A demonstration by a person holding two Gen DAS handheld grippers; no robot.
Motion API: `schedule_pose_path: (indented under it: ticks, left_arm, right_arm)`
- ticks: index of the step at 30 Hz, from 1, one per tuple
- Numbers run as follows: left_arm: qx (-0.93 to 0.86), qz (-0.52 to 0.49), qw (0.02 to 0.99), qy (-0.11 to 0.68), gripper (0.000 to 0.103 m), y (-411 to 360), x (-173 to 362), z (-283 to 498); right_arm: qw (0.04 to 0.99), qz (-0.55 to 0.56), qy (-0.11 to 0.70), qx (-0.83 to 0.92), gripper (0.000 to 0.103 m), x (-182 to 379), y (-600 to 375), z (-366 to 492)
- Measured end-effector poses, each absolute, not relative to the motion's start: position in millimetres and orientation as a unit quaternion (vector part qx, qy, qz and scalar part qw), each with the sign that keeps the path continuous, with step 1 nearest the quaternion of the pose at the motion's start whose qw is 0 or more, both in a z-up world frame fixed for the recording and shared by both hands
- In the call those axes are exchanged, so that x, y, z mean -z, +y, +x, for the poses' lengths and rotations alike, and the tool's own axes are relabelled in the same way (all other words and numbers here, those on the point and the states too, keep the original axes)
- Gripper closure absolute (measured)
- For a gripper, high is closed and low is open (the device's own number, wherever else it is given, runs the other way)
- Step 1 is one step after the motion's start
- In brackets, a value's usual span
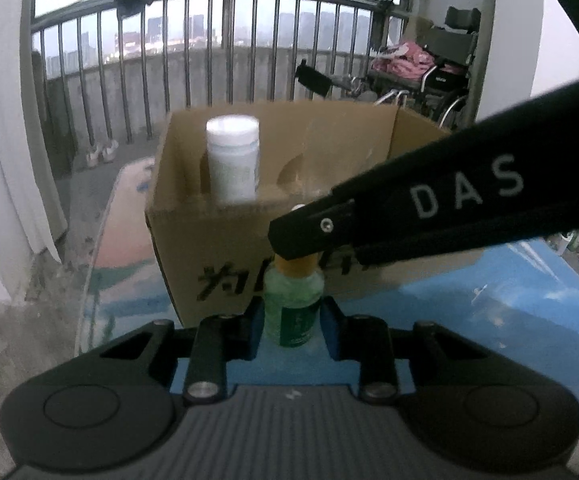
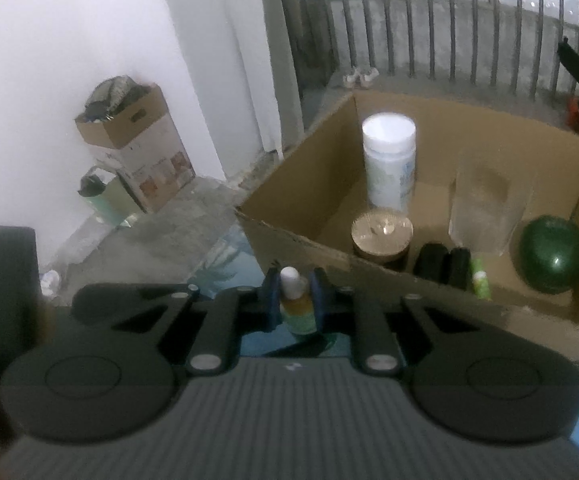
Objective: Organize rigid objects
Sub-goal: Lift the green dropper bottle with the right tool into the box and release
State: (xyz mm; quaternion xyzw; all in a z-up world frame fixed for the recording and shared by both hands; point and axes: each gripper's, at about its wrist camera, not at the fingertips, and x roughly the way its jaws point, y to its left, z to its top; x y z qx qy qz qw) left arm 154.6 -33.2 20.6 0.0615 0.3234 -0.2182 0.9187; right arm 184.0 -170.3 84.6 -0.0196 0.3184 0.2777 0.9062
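A small green bottle (image 1: 293, 300) with an orange neck and white cap (image 2: 290, 278) stands on the blue glass table (image 1: 489, 312), just in front of a cardboard box (image 1: 177, 232). My left gripper (image 1: 293, 328) is shut on the bottle's green body, blue pads pressing both sides. My right gripper (image 1: 289, 240) reaches in from the right and is shut on the neck below the cap; in the right wrist view its pads (image 2: 317, 300) clamp the bottle (image 2: 298, 312). Inside the box (image 2: 289, 184) stands a white jar (image 2: 389, 160), also visible in the left wrist view (image 1: 233, 160).
The box also holds a clear glass (image 2: 485, 208), a gold-lidded tin (image 2: 381, 228), black items (image 2: 443, 266), a small light-green tube (image 2: 480, 280) and a dark green ball (image 2: 553, 256). A balcony railing (image 1: 209, 60) and wheelchair (image 1: 441, 80) stand behind; another floor box (image 2: 129, 128) sits left.
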Motion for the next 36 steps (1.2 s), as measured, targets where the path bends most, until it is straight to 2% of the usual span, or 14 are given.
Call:
schedule_pose_path:
  ticks: [5,9,16,27,31,36]
  left_arm:
    - [0.222,0.063,0.928,0.293,0.072,-33.2,-64.1,155.6]
    - [0.261,0.016,0.917,0.302,0.072,-31.4,-94.2,183.3]
    - [0.265,0.016,0.914,0.307,0.072,-52.0,-104.8,240.4]
    - [0.245,0.044,0.899,0.360,0.072,-96.5,-81.3,327.4]
    - [0.235,0.049,0.894,0.378,0.072,-102.5,-69.4,341.8]
    - [0.235,0.045,0.894,0.380,0.071,-103.3,-66.9,348.0]
  right_arm:
    - [0.913,-0.020,0.281,-0.293,0.088,-127.0,-179.4,172.9]
    - [0.921,-0.024,0.255,-0.292,0.088,-164.3,-189.0,184.1]
    - [0.916,0.022,0.270,-0.294,0.089,-191.7,-215.3,241.4]
    - [0.918,0.019,0.292,-0.267,0.090,-171.8,-234.8,334.6]
    - [0.914,0.032,0.307,-0.265,0.094,-158.4,-241.2,361.1]
    - [0.907,0.037,0.330,-0.260,0.094,-136.9,-241.7,381.0]
